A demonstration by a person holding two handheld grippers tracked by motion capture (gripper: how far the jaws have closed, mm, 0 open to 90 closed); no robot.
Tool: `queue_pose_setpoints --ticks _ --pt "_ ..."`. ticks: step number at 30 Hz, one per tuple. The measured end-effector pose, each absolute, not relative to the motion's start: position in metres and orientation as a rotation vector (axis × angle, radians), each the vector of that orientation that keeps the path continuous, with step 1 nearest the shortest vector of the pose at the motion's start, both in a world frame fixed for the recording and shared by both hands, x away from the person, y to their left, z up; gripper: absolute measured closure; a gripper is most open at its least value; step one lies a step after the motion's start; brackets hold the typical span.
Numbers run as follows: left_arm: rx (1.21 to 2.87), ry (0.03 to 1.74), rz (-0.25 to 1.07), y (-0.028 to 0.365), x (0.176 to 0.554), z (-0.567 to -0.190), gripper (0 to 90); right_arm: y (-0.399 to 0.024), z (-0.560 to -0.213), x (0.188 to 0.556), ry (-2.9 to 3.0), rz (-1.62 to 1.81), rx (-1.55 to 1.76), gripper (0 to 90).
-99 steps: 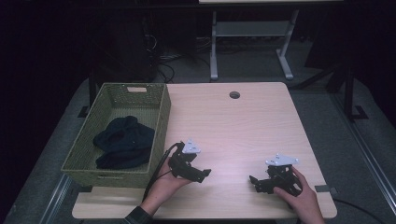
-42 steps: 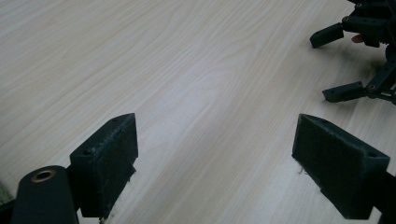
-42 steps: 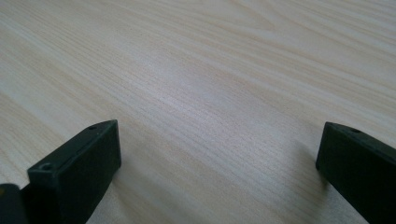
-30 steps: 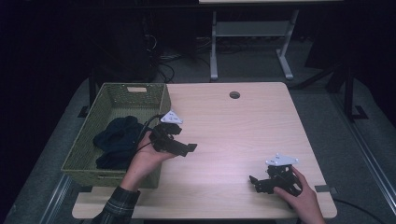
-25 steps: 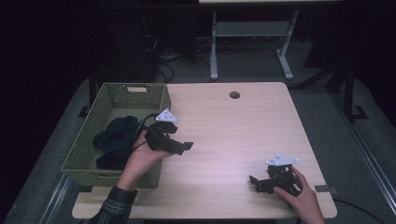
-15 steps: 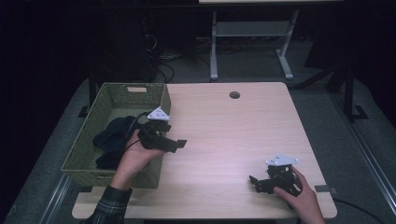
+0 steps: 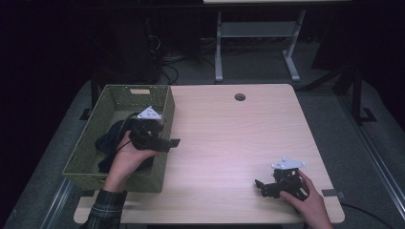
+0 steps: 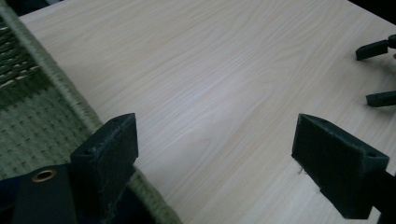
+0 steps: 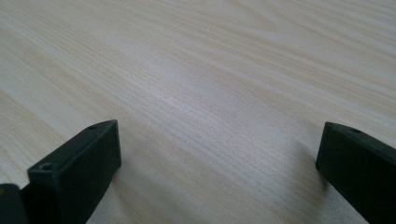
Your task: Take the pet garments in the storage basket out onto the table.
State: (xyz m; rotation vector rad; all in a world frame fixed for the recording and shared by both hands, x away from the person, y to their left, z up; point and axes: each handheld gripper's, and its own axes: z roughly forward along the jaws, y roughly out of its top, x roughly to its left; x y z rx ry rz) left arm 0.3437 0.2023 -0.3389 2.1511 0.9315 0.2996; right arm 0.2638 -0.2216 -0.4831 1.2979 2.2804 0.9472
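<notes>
A green woven basket [image 7: 119,98] stands on the left of the light wooden table [image 7: 229,138], with dark blue cloth [image 7: 106,142] lying in it. My left gripper [image 7: 171,142] hovers over the basket's right wall, jaws pointing right across the table. In the left gripper view it [image 8: 219,158] is open and holds nothing, with the basket rim [image 8: 60,88] running under its left jaw. My right gripper [image 7: 260,187] rests near the table's front right, pointing left. It [image 9: 219,163] stands open over bare wood.
A round cable hole [image 7: 239,97] sits near the table's far edge. Dark cloth with a brass eyelet [image 8: 44,176] shows low in the left gripper view, and the other gripper's jaws [image 8: 376,49] at its upper right. A white metal stand [image 7: 255,33] is behind the table.
My left gripper has moved from the table's front, back and to the left, to the basket's right wall. The right gripper has stayed put.
</notes>
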Motion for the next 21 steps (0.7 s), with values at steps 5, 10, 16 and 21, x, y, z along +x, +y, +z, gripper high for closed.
queue_pose_setpoints --ticks 5,10,16,21 --pt "2.145 0.954 0.312 0.214 0.345 -0.338 14.3 -0.222 -0.483 0.264 2.281 0.947 1.298 0.0" --pt "2.132 0.978 0.340 0.225 0.346 -0.336 14.4 -0.222 -0.483 0.264 2.281 0.948 1.300 0.0" --pt "2.122 1.010 0.354 0.240 0.348 -0.337 14.4 -0.222 -0.483 0.264 2.281 0.948 1.300 0.0" --pt "2.126 1.024 0.364 0.249 0.349 -0.338 14.3 -0.222 -0.483 0.264 2.281 0.948 1.299 0.0"
